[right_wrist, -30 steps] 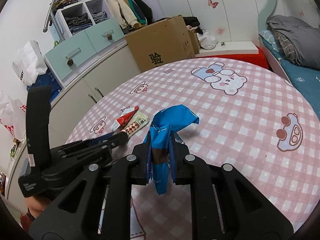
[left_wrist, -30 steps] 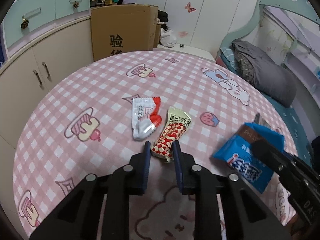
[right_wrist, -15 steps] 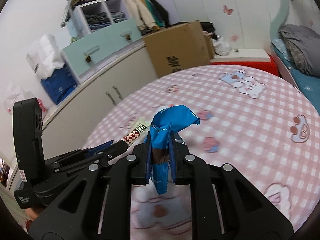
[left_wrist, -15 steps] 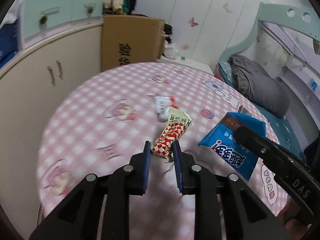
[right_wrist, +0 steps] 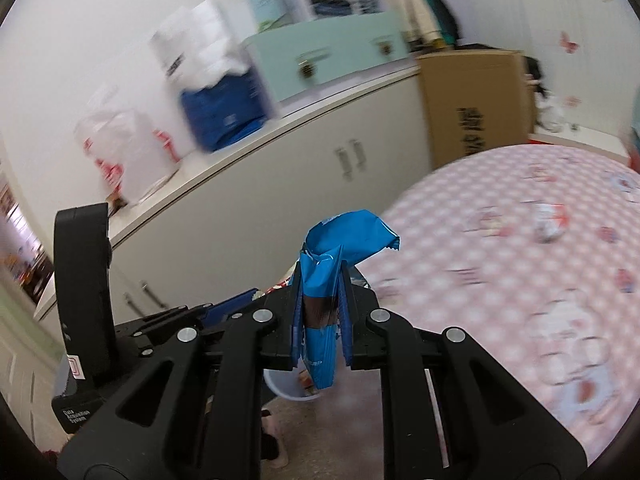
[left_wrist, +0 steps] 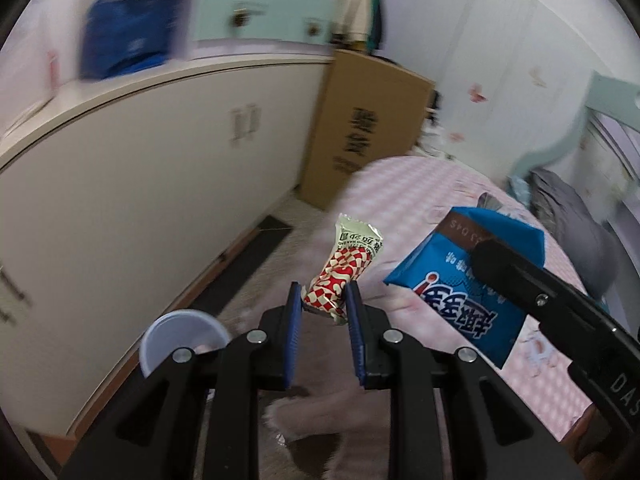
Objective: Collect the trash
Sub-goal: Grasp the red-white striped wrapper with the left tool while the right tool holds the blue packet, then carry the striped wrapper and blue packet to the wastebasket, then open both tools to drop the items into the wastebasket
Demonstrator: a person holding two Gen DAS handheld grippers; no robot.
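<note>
The left gripper (left_wrist: 323, 304) pinches a red-checked wrapper (left_wrist: 345, 268), and the right gripper (right_wrist: 321, 308) pinches a blue packet (right_wrist: 326, 276); both are off the table's edge above a pale bin (left_wrist: 182, 338) on the floor. Farther off, a white-and-red wrapper (right_wrist: 550, 220) lies on the pink table (right_wrist: 520, 264), with a carton (right_wrist: 476, 104) against the cabinets (left_wrist: 140, 184) beyond.

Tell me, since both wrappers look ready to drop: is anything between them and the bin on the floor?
Nothing visible. The red-checked wrapper in the left gripper and the blue wrapper in the right gripper hang near the bin, whose mouth is uncovered.
</note>
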